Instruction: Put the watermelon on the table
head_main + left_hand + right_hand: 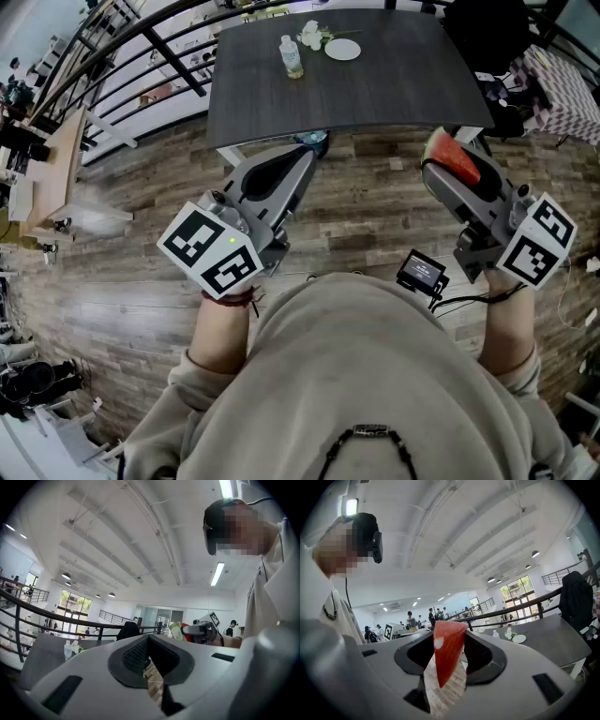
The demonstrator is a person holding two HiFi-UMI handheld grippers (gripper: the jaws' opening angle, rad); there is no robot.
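A red watermelon slice with a green rind sits between the jaws of my right gripper, which is shut on it over the wooden floor, just short of the table's near right corner. In the right gripper view the watermelon slice stands upright between the pads of the right gripper. The dark grey table lies ahead of both grippers. My left gripper is shut with nothing in it, its tips near the table's front edge. In the left gripper view the left gripper holds nothing.
A plastic bottle, white flowers and a white plate stand at the table's far side. A black jacket hangs on a chair at the far right. A railing runs along the left. A small black device hangs at my chest.
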